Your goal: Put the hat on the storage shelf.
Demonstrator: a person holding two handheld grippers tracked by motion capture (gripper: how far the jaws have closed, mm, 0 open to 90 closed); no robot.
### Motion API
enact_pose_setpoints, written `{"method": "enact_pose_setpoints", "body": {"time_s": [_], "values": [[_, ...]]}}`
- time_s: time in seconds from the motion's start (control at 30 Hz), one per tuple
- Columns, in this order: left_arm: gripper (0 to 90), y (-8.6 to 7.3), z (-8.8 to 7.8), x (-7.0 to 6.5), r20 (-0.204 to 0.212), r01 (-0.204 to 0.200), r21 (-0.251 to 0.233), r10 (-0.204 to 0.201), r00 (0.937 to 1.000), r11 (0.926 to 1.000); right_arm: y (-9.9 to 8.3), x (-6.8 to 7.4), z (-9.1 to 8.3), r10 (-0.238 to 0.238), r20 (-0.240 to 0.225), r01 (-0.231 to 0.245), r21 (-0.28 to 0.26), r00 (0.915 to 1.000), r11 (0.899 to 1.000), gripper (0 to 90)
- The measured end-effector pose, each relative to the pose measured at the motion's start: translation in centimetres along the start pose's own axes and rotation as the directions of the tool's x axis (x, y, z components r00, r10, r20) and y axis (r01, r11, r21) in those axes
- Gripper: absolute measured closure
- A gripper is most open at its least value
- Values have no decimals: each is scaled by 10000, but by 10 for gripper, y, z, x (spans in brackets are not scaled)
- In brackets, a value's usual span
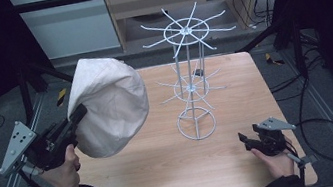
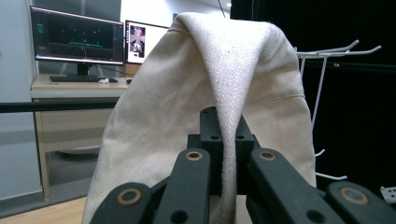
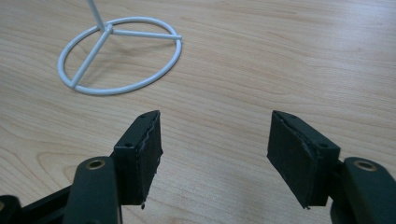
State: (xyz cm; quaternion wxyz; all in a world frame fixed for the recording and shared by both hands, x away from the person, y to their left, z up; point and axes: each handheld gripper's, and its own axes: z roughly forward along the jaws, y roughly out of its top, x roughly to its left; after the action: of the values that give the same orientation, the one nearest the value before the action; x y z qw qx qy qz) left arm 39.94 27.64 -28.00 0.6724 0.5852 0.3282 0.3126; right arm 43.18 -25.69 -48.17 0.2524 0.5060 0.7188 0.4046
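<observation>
Both tongs sit at the near side of the wooden table (image 1: 166, 169), each held in a person's hand. At the left, the left gripper (image 1: 78, 113) is raised above the table's left edge with its jaws pressed together on a fold of an off-white cloth hat (image 1: 110, 105). In the left gripper view the fabric of the hat runs down between the two black pads (image 2: 211, 128) and drapes up and over them, hanging clear of the table. Near the front right corner, the right gripper (image 1: 244, 142) rests low over the table; in the right gripper view its jaws stand spread wide with only bare wood between them.

Just right of the hat stands a white wire display rack (image 1: 191, 77), upright on a ring base (image 3: 119, 56), with two tiers of spoke-like hooks. The hat hangs beside the rack's lower tier, near it but apart. Beyond the hat, in the left gripper view, two lit monitors (image 2: 77, 37) stand on a desk.
</observation>
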Motion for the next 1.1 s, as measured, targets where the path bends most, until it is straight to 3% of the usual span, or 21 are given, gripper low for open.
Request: {"method": "enact_pose_setpoints", "body": {"time_s": [0.6,1.1], "values": [[882,17,4,-7,161,73,-807,-60,9999,9967,0,-1,-1,-1,49,1,-46,10000,10000,351],[882,35,16,-17,456,317,-1598,-247,9987,9866,-1,-1,-1,106,-12,-106,4,9999,9999,353]]}}
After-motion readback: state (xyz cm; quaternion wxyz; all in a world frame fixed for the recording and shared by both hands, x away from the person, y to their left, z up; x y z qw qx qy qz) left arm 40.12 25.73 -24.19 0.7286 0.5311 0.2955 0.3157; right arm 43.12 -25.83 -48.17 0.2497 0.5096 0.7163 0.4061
